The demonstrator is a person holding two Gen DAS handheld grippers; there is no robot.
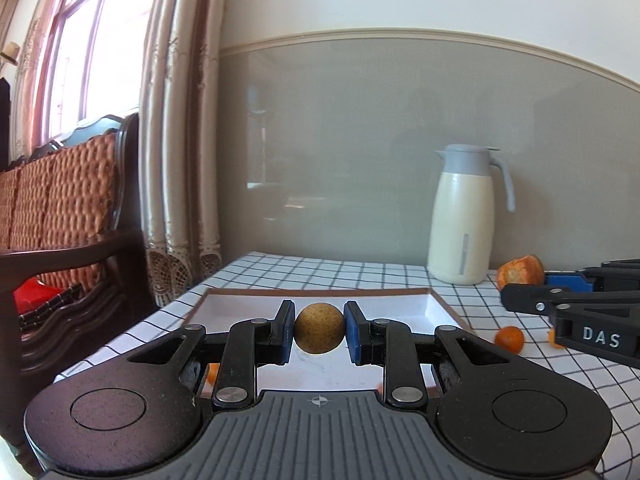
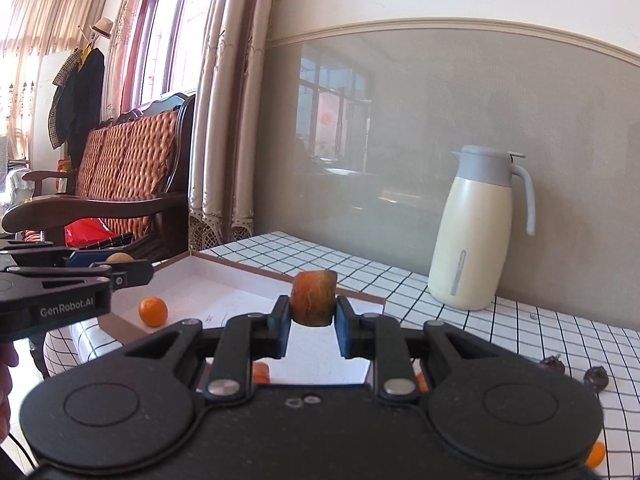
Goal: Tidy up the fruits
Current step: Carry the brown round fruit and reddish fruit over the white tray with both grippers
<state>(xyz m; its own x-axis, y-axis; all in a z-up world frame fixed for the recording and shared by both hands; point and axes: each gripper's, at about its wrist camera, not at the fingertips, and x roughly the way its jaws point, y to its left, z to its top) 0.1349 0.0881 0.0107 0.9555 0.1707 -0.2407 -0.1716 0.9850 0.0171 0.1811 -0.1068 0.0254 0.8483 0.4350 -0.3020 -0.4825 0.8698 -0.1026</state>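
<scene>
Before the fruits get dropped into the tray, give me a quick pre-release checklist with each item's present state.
1. Left gripper shut on the round brown fruit: ok.
2. Right gripper shut on the orange-brown fruit piece: ok.
3. Brown fruit over the tray: ok, tray floor shows behind and beneath it.
4. Orange-brown piece over the tray: cannot tell, it sits near the tray's right edge.
5. Landing room in the tray: ok, a small orange lies inside, white floor around it.
6. Thermos jug clear of both grippers: ok.

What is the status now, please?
Left gripper shut on round brown fruit. Right gripper shut on orange piece. Both over tray. Nothing in the way.
</scene>
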